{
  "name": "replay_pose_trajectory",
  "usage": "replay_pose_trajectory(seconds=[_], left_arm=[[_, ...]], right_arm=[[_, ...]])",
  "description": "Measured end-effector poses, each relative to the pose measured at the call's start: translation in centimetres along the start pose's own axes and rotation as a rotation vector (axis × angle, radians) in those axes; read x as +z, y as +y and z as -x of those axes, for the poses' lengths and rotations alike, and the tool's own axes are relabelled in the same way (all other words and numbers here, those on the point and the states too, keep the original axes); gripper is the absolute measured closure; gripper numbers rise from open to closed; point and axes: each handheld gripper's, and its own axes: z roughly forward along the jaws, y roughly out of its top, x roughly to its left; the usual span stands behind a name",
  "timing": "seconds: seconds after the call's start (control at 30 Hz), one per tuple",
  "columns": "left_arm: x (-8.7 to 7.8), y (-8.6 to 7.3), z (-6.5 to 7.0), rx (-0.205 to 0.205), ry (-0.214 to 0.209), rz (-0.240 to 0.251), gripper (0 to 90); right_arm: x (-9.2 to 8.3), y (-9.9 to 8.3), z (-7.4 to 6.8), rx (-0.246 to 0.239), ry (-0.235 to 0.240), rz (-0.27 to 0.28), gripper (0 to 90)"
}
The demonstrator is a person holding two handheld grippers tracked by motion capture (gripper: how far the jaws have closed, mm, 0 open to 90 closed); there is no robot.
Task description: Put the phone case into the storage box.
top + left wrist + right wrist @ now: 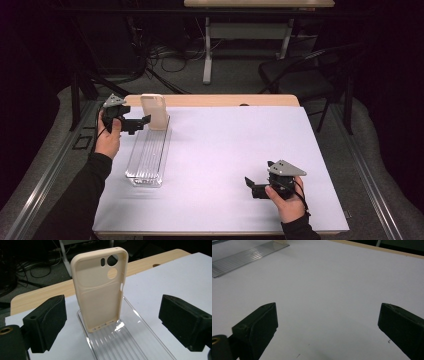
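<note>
Phone case (98,290), beige and upright, stands at the far end of a clear ribbed tray (125,340), just ahead of the left tool (112,322), whose jaws are spread wide and clear of it. The right tool (252,186) rests open over bare white table (332,285), well apart from the tray.

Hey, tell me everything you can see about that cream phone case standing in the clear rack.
The phone case is cream or beige, matte, apparently soft plastic or silicone, and empty. It stands upright with its hollow inner side facing the left gripper. Near the top are an oval slot and two round camera cutouts; there is a side slot and small bottom openings. Its bottom edge sits at the far end of the clear ribbed rack. The open jaws don't touch it.
</note>
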Motion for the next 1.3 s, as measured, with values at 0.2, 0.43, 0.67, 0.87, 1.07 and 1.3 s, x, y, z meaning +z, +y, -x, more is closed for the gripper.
replay_pose_trajectory(seconds=[0.2, 0.43, 0.67, 0.87, 1.07, 1.3], left_arm=[[-0.4, 0.1, 0.5, 0.028, -0.009, -0.011, 5.5], [-0.7, 0.0, 1.0, 0.055, -0.014, -0.04, 5.3], [-1.5, 0.1, 1.6, 0.063, -0.038, -0.049, 5.4], [-2.4, 0.3, 2.5, 0.082, -0.071, -0.044, 5.4], [-3.2, 0.3, 3.5, 0.085, -0.093, -0.025, 5.3], [-4.0, -0.1, 4.8, 0.094, -0.121, -0.029, 5.4]], right_arm=[[0.0, 0.1, -0.1, -0.006, -0.003, -0.004, 1.8], [0.0, 0.3, -0.4, -0.017, 0.003, -0.011, 0.0], [-0.1, 0.6, -0.6, -0.012, 0.001, -0.014, 0.0], [-0.3, 0.9, -0.6, -0.021, 0.003, -0.011, 0.0], [-0.6, 1.2, -0.7, -0.024, 0.009, -0.01, 0.0], [-0.8, 1.4, -0.8, -0.04, 0.015, -0.008, 0.0]])
